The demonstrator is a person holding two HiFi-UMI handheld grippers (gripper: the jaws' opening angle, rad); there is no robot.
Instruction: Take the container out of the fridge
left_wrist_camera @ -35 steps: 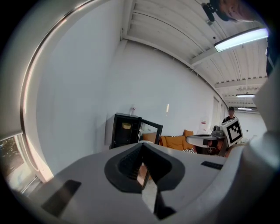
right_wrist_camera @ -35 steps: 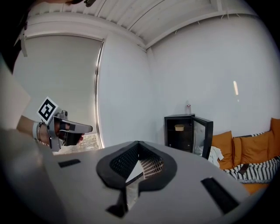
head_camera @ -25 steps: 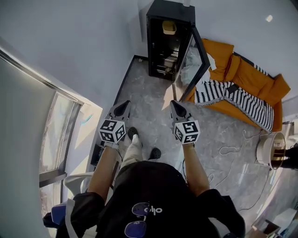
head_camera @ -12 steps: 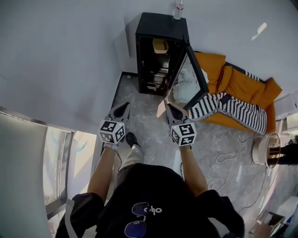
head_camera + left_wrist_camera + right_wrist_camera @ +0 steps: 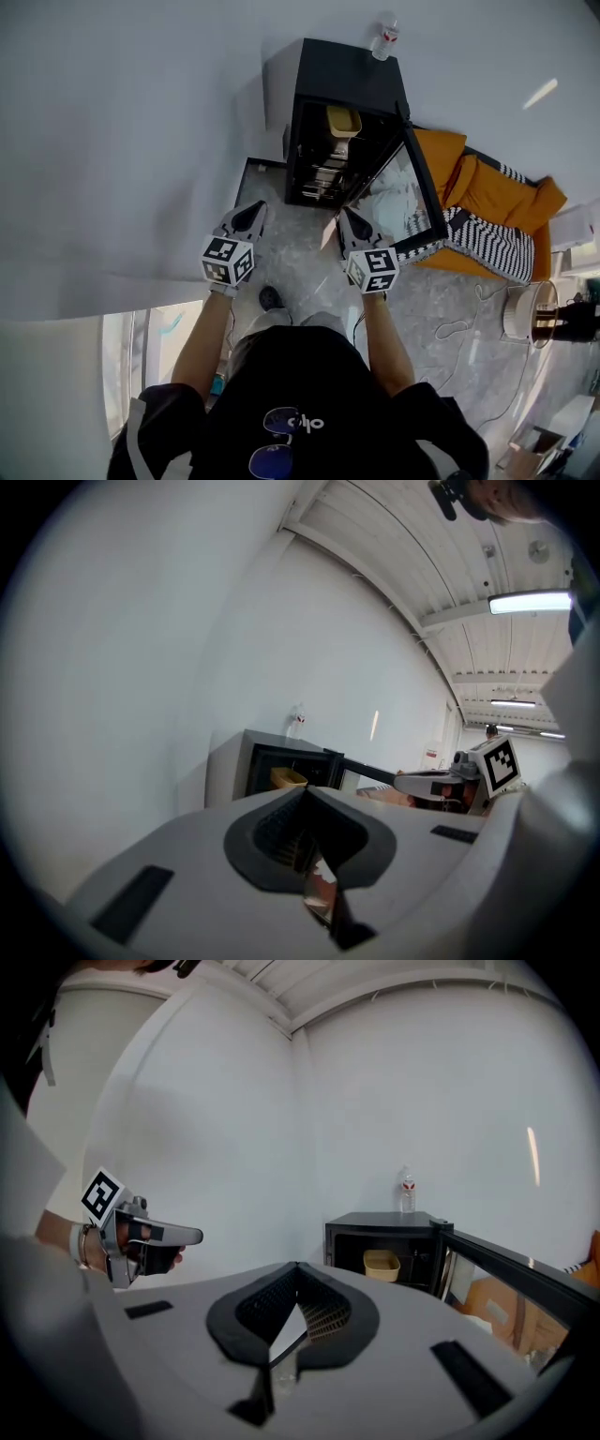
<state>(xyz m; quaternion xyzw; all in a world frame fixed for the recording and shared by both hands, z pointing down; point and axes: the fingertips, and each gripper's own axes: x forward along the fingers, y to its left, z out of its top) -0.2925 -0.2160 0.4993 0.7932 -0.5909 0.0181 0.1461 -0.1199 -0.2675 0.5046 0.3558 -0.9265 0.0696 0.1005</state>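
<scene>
A black mini fridge [image 5: 342, 89] stands against the white wall with its glass door [image 5: 405, 192] swung open to the right. The yellow container [image 5: 343, 120] sits on the top shelf inside; it also shows in the left gripper view [image 5: 288, 778] and the right gripper view [image 5: 381, 1264]. My left gripper [image 5: 251, 214] and right gripper [image 5: 349, 217] are held side by side in front of the fridge, well short of it. Both are shut with nothing between the jaws. Each gripper shows in the other's view: the right gripper [image 5: 441, 782] and the left gripper [image 5: 150, 1237].
A water bottle [image 5: 384, 36] stands on top of the fridge. An orange sofa [image 5: 487, 183] with a striped blanket [image 5: 492, 246] lies right of the open door. A round fan [image 5: 530, 311] and cables [image 5: 459, 302] are on the floor at right. A window [image 5: 159, 333] is at the left.
The fridge has drawn closer and more central in the head view as the person walked toward it. Both grippers stay shut and level in front.
</scene>
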